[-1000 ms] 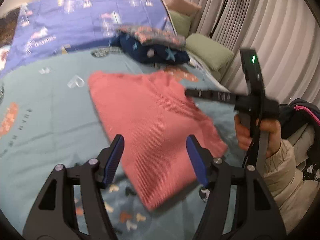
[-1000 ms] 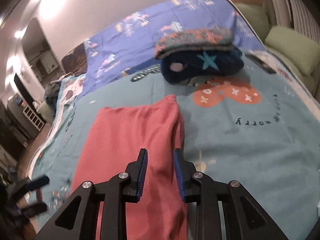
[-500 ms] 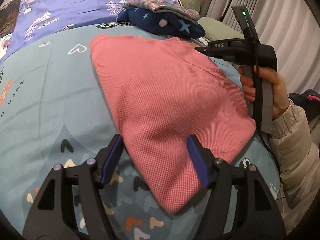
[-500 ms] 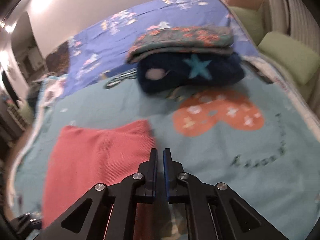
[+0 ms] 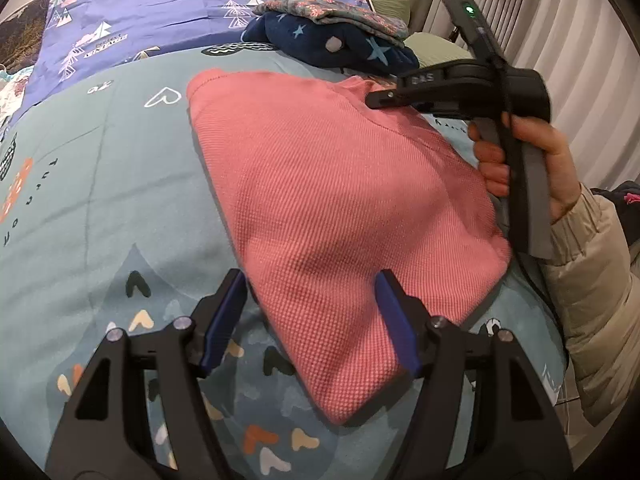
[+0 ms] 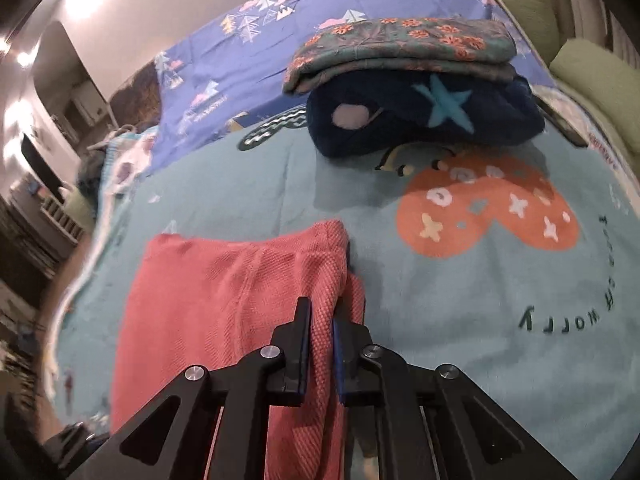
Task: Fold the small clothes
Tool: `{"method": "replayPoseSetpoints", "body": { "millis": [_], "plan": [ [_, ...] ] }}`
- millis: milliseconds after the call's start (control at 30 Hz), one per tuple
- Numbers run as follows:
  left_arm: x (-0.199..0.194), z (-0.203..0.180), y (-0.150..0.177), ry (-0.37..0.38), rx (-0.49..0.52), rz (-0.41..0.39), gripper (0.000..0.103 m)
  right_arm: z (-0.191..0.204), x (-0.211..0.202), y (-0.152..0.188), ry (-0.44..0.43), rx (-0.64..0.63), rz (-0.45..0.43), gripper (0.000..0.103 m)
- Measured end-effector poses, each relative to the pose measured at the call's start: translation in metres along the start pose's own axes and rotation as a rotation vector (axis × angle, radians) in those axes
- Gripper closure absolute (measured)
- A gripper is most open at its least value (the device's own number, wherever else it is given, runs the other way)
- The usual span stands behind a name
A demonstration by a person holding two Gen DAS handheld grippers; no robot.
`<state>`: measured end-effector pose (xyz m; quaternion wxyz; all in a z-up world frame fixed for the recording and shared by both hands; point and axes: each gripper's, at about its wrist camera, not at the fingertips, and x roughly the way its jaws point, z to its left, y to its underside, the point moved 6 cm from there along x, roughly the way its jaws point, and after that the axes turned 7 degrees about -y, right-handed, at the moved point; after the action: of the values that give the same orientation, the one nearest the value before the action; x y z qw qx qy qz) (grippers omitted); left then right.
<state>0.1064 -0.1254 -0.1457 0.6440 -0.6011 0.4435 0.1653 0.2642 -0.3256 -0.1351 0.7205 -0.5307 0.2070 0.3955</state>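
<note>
- Left gripper [image 5: 310,312] sits bottom center of its view, jaws spread wide, straddling the near corner of the pink garment [image 5: 340,208] without pinching it.
- Right gripper [image 6: 320,344] has just clamped down on the garment's right edge, a fold of fabric squeezed between its pads.
- The garment lies flat mid-frame on the teal blanket [image 6: 460,300].
- Farther back, upper center: stack of folded clothes [image 6: 416,92].

The garment [image 5: 344,208] was salmon pink with a waffle weave. The blanket [image 6: 460,320] was teal, printed with an orange heart and dark lettering. The sheet [image 5: 180,12], upper left, was violet-blue with white trees. One folded piece [image 6: 424,120] was navy with light-blue stars; another [image 6: 400,48] was green with orange flowers.
</note>
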Motion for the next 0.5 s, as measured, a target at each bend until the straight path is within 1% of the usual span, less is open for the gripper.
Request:
{"method": "replayPoseSetpoints", "body": {
  "millis": [100, 167, 233, 333, 400, 500],
  "plan": [
    [-0.002, 0.001, 0.002, -0.005, -0.005, 0.001, 0.035, 0.000, 0.004, -0.004, 0.054, -0.032, -0.016, 0.095],
    [-0.004, 0.001, 0.004, -0.009, -0.004, 0.002, 0.035, -0.001, -0.003, -0.002, 0.049, -0.024, -0.036, 0.092],
    [-0.008, 0.000, 0.006, -0.014, -0.002, 0.003, 0.035, -0.002, -0.021, 0.002, 0.073, -0.022, -0.068, 0.087],
    [-0.014, 0.000, 0.008, -0.024, 0.001, 0.003, 0.035, 0.004, -0.054, 0.011, 0.121, -0.074, -0.106, 0.086],
    [-0.018, 0.000, 0.009, -0.031, 0.001, -0.002, 0.035, 0.016, -0.069, 0.022, 0.105, -0.120, -0.107, 0.086],
    [-0.023, -0.003, 0.010, -0.029, 0.007, -0.012, 0.035, 0.036, -0.086, 0.051, 0.022, -0.174, -0.067, 0.087]
  ]
}}
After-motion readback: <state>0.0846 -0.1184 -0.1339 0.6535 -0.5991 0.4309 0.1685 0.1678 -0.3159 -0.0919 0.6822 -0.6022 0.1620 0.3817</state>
